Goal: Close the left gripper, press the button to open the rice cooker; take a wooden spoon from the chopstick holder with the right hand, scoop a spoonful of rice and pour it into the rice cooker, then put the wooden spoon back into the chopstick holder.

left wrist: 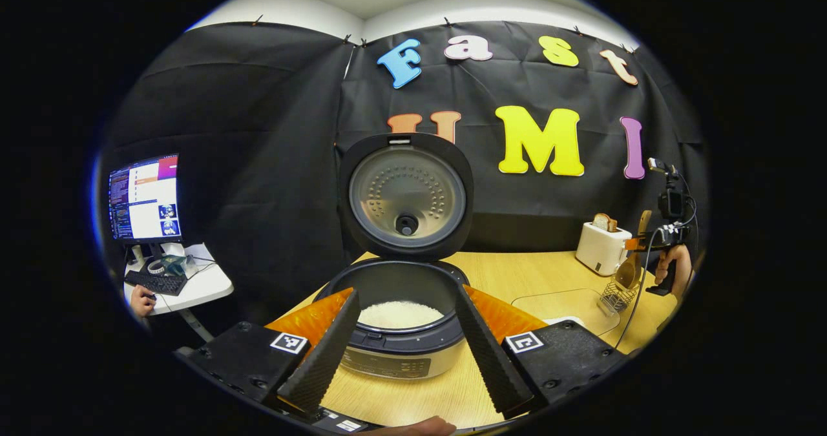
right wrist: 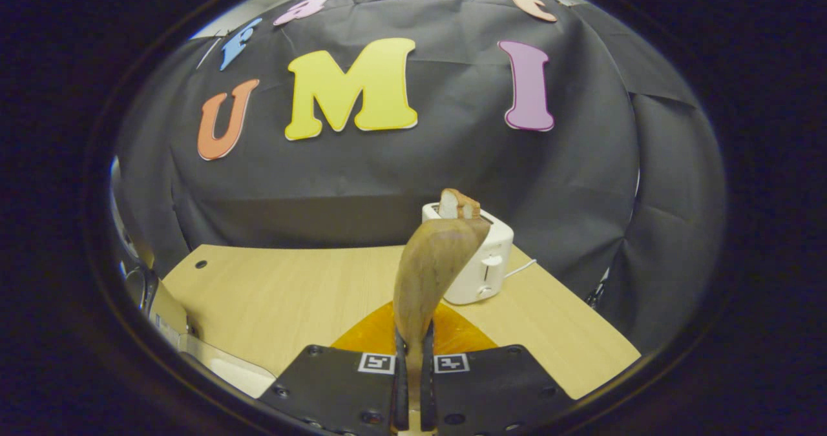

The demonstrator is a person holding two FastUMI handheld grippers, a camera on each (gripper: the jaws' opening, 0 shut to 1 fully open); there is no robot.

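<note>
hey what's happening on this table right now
A person is working with two handheld tools. The rice cooker stands with its lid up and rice inside, and the left tool is open in front of it. The right tool is shut on the wooden spoon, held above the wire chopstick holder near the toaster.

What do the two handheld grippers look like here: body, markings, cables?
The left claw has two long ridged fingers on flat black blocks with screws, each carrying a square black-and-white marker. The right claw has the same black blocks and paired markers. Seen from the left gripper view, it has a pistol-style handle, a camera on top and a trailing black cable.
</note>
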